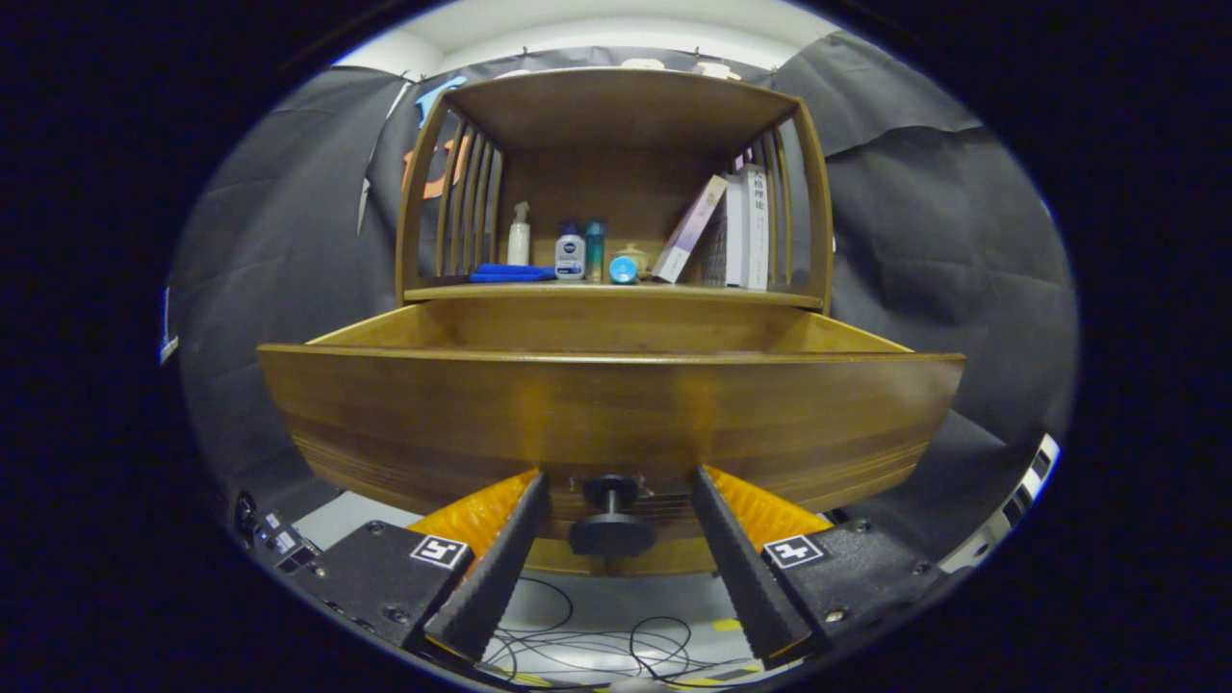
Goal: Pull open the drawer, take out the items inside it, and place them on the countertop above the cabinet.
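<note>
Gripper [611,500] open, fingers spread wide either side of the drawer knob [610,525]; dark round knob sits between them w/ gaps both sides, neither finger touching it. Fingertips up close to the drawer front, can't tell if they touch the wood.

Below the fingers: pale floor w/ thin black cables [597,645] looping across it.

Just ahead: drawer [606,414], wooden, pulled out from the cabinet, front panel wide across the view. Over its top edge you see the inner side walls & back wall; drawer floor and any contents hidden behind the front panel, so can't tell what's inside.

Beyond the drawer: countertop [616,292] above it, roofed by a wooden shelf frame w/ slatted sides. On the countertop, left to right: flat blue item [510,273] lying down, white spray bottle [519,234] upright behind it, white bottle w/ dark cap & blue label [570,252], teal cylinder [595,250], small pale lidded jar [631,257] w/ a round blue thing [623,270] in front. Right side: one book [689,231] leaning against upright books [746,231] near the slats.
</note>
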Action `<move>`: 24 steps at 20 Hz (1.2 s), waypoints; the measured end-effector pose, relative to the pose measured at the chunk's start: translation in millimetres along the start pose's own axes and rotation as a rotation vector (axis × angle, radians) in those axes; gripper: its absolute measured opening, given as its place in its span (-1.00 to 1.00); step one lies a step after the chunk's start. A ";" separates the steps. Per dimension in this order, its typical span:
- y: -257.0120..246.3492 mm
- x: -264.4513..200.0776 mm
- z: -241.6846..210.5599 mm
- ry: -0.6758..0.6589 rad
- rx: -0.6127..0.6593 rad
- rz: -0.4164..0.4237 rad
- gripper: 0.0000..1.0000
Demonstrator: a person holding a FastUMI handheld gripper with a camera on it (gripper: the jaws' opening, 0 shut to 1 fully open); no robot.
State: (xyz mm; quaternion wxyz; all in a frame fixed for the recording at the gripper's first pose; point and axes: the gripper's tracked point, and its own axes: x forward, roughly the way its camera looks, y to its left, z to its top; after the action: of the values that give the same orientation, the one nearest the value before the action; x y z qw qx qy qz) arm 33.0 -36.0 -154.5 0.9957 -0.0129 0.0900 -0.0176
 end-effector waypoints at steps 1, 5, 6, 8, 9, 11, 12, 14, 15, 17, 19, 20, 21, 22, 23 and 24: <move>-0.3 2.3 0.0 0.003 0.001 0.002 0.94; -2.2 3.7 2.3 -0.002 0.002 0.006 0.95; -2.1 4.0 2.7 -0.001 0.005 0.007 0.96; -1.2 6.0 4.7 0.006 0.012 0.005 0.96; -1.4 8.3 6.4 0.008 0.010 0.004 0.97; -0.8 15.2 9.7 0.006 0.013 0.004 0.97; -1.0 19.0 12.0 0.009 0.014 0.005 0.97; -0.6 25.4 15.7 0.010 0.020 0.004 0.97; 0.2 30.8 16.9 0.011 0.022 0.003 0.97; 3.5 42.8 22.8 0.028 0.045 0.008 0.97; 3.9 55.0 28.3 0.032 0.048 0.008 0.97; 4.7 62.7 31.7 0.028 0.043 0.004 0.97; 5.6 68.8 35.9 0.021 0.044 0.001 0.97; 5.7 75.3 43.7 0.007 0.048 -0.002 0.97; 7.1 81.8 37.5 0.037 0.054 -0.003 0.97; 7.8 89.4 43.1 0.025 0.064 -0.006 0.97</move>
State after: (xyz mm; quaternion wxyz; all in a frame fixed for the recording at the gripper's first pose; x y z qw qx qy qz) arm 128.9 -30.6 -128.3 0.9943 0.0192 0.1017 -0.0237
